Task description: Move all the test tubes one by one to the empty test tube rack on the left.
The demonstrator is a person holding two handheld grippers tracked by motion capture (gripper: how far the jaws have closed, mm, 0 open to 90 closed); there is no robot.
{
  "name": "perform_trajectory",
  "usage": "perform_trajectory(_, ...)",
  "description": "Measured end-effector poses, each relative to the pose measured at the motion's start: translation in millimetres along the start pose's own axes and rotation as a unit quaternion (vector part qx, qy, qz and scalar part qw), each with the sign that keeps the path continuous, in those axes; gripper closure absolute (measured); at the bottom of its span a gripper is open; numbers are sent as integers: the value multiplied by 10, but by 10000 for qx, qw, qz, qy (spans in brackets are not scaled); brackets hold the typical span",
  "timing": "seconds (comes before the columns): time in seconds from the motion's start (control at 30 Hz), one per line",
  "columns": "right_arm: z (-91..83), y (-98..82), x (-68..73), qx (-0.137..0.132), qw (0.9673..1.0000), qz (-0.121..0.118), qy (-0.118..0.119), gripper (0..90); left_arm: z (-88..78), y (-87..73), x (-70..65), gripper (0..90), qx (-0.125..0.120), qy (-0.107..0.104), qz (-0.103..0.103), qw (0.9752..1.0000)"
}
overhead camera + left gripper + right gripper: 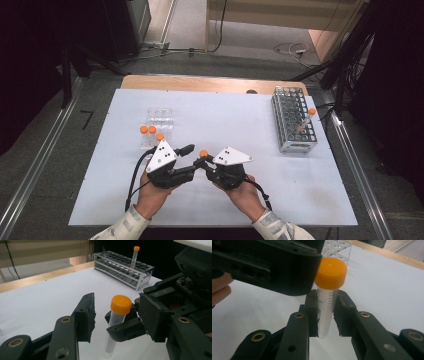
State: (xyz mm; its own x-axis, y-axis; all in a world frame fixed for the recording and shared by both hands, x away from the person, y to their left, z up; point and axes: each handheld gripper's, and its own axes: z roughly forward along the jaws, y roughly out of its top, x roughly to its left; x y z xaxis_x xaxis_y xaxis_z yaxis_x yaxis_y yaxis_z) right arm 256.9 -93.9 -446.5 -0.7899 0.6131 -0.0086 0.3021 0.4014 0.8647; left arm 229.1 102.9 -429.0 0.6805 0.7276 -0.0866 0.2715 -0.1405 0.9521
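While right gripper (327, 315) clamps tube (327, 312) upright at frame centre, left gripper (117, 312) jaws apart around orange cap (121, 304); close squarely on cap, avoid tilting tube.

Five orange-capped tubes in all: three (152, 131) stand together in one clear plastic rack (161, 119) toward the left edge of the tabletop, one (307, 119) leans in one metal rack (293, 120) by the right edge, and one (203, 154) is near the front edge. Two racks. Two grippers, left (189, 148) and right (201, 162), each in one hand.
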Motion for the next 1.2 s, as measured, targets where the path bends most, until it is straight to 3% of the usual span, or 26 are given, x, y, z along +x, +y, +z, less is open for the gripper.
perform_trajectory(0.7,31,-19,67,69,9999,-67,122,722,91,-69,1,685,152,-93,76,9998)
perform_trajectory(1.13,28,-24,67,98,9998,-31,152,713,81,-67,-2,704,178,-59,42,9998)
perform_trajectory(1.2,23,-21,63,79,9998,-18,197,640,81,-68,4,704,185,-26,36,9998)
